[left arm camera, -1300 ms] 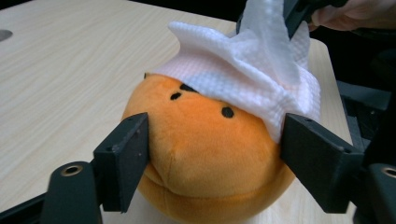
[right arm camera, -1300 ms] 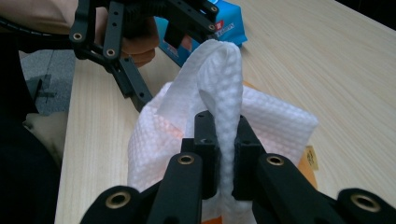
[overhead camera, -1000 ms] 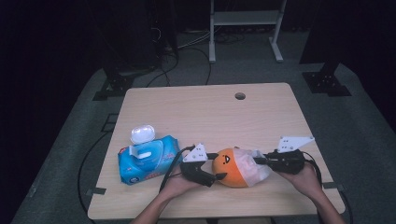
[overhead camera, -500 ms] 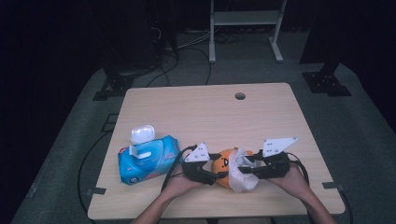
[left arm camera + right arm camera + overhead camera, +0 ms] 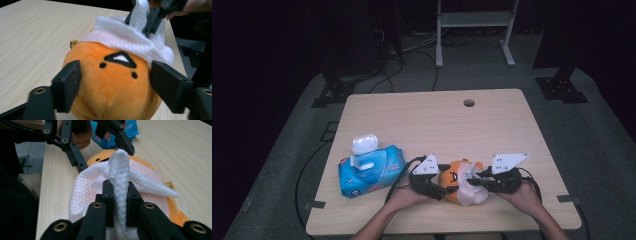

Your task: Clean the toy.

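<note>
Jaws first: your left gripper [image 5: 113,82] clamps the orange plush toy [image 5: 110,82] by its 2 sides, while your right gripper [image 5: 117,195] has just snapped back together on a fold of the white wipe [image 5: 120,177] draped over the toy. Both sit near the counter's [image 5: 437,125] front edge, beside the blue wipes pack [image 5: 369,170]. Expect the toy to squash and the wipe to slip; pinch bunched cloth, not 1 thin edge.

The left hand-held gripper [image 5: 439,186] is clamped wide, and the right hand-held gripper [image 5: 478,181] is pinched tight.
</note>
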### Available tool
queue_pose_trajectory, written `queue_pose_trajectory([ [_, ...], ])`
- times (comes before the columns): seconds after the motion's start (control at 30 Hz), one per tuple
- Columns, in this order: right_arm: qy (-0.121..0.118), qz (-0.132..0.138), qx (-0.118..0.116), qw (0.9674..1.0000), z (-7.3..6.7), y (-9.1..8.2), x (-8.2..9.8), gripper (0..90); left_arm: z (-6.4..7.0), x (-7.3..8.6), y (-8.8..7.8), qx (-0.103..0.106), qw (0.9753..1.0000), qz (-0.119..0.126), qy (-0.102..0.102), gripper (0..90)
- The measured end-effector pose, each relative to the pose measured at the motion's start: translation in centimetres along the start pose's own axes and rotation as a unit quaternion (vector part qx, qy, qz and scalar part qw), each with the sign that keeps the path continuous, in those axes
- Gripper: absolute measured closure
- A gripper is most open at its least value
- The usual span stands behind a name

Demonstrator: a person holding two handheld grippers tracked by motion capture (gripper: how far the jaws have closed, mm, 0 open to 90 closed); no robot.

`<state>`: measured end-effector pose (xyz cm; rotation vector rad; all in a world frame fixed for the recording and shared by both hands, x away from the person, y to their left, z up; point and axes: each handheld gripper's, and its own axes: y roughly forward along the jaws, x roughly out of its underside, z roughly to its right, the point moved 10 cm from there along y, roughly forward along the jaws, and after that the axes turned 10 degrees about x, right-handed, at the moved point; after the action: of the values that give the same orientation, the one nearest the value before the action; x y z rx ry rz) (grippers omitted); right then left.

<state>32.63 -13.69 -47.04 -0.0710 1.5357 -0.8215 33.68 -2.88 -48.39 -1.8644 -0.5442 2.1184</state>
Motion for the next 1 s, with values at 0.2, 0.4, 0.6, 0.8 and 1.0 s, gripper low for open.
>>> queue_pose_trajectory([
  [0.2, 0.037, -0.016, 0.038, 0.9985, 2.7, -1.9, 2.6, 84.3, 0.0, 0.4, -0.2, 0.005, 1.0000, -0.001, -0.008, 28.9],
  [0.4, 0.030, 0.013, 0.032, 0.9990, 2.2, -1.7, 0.1, 84.6, 0.2, 0.5, -0.4, 0.001, 1.0000, -0.006, 0.001, 30.2],
  [0.6, -0.010, 0.010, 0.008, 0.9999, 0.0, 0.7, -1.6, 84.5, 0.0, 1.1, -0.7, 0.002, 0.9999, -0.011, -0.002, 32.8],
  [0.8, 0.026, 0.007, 0.021, 0.9994, 1.3, -0.7, 0.9, 84.5, 0.0, 1.2, -0.6, 0.001, 0.9999, -0.011, -0.005, 33.6],
  [1.0, 0.031, 0.022, 0.032, 0.9988, 1.1, -0.9, 0.2, 84.4, -0.4, 1.7, -0.8, 0.001, 0.9998, -0.015, -0.012, 33.7],
])
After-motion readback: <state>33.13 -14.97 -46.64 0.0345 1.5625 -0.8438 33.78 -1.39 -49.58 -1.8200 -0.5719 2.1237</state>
